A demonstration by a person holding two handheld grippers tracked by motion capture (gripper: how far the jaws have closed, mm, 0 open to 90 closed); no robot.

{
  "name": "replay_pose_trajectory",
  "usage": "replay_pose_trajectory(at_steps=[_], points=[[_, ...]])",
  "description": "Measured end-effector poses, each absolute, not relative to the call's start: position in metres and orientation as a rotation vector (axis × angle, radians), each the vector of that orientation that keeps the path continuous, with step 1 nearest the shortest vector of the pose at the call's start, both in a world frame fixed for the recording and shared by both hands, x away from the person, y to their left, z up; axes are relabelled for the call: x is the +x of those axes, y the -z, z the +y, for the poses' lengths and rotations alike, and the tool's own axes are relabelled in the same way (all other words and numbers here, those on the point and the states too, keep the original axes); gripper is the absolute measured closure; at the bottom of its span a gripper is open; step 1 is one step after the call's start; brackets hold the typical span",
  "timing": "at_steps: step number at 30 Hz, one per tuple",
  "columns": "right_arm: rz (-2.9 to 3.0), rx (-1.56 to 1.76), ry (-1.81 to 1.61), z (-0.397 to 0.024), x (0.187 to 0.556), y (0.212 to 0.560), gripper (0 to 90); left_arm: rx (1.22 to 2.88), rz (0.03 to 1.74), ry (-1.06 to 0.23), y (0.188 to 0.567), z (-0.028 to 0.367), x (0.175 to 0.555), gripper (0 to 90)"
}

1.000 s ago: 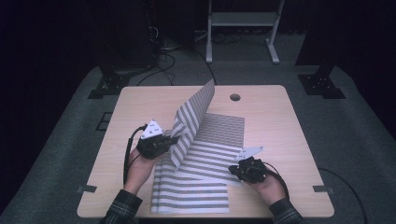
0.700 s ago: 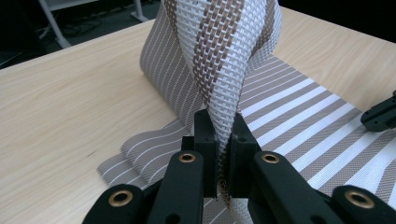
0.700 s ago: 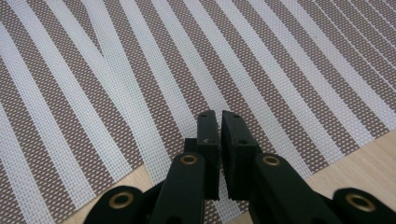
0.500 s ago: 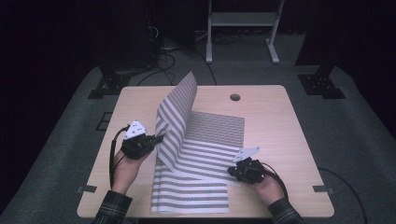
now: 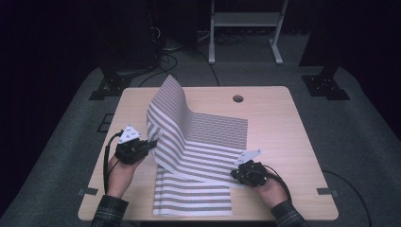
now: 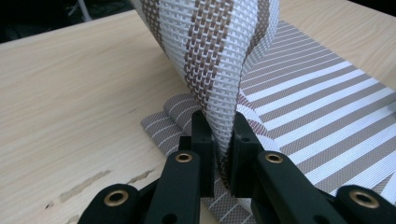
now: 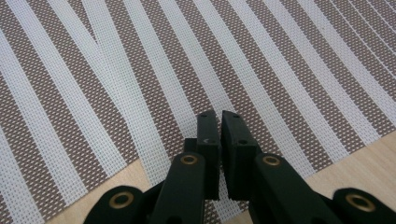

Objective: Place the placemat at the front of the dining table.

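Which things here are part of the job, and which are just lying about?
In the job:
- striped woven mat, one edge lifted
- second striped mat lying flat under it
- left gripper, shut on the lifted edge
- right gripper, shut, pressing on the mat

Just there:
- wooden table, with its cable hole
- white stand behind

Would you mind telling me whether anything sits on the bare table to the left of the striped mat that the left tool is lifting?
Nothing visible does. The left tool is shut on the striped mat's raised edge, and the table to its left is bare wood. The right tool rests shut on the mat's right edge.
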State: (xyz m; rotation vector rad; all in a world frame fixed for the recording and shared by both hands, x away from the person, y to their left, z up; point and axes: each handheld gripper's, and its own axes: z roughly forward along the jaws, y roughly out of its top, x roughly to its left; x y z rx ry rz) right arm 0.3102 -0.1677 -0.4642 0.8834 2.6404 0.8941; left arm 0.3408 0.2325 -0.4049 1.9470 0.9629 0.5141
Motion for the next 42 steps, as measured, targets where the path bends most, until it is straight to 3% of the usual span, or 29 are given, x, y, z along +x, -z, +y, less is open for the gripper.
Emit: replay_pose_trajectory(at_steps=[20, 26, 36, 42], points=[[2.638, 0.881, -0.89, -0.167, 0.31, 0.464, 85.8, 2.0, 1.118, -0.444, 0.434, 0.258, 0.341, 72.7], [2.639, 0.881, -0.891, -0.167, 0.31, 0.464, 85.8, 2.012, 1.136, -0.447, 0.439, 0.265, 0.336, 59.5], [2.638, 0.877, -0.891, -0.167, 0.31, 0.464, 85.7, 2.009, 1.204, -0.464, 0.44, 0.286, 0.327, 21.4], [2.637, 0.872, -0.89, -0.167, 0.311, 0.465, 85.7, 1.97, 1.233, -0.508, 0.435, 0.302, 0.318, 12.5]])
